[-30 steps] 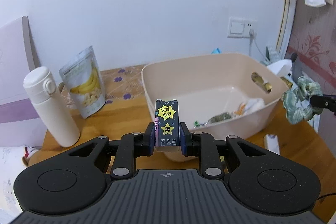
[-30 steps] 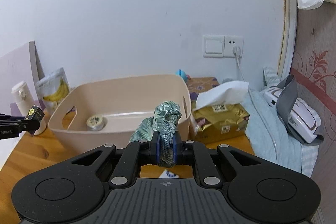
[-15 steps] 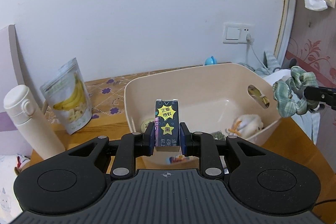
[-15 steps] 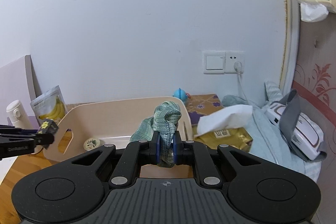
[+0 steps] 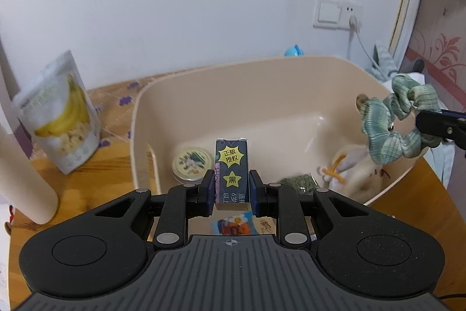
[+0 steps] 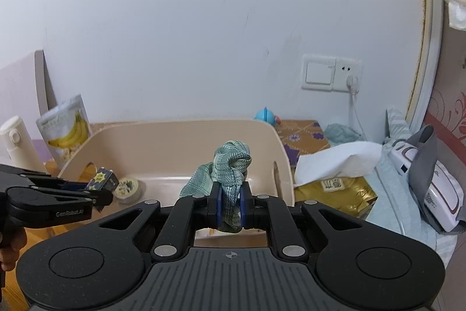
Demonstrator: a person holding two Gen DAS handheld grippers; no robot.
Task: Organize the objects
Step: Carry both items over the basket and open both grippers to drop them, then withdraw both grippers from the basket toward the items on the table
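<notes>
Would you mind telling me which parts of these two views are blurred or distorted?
Left wrist view: the banana chip pouch and plush toy are smeared, while the small dark box is crisp. Right wrist view: mostly sharp, though fisheye bends the mirror frame and darkens the corners.

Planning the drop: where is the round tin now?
Left wrist view: the round tin lies inside the beige bin, at its left end.
</notes>
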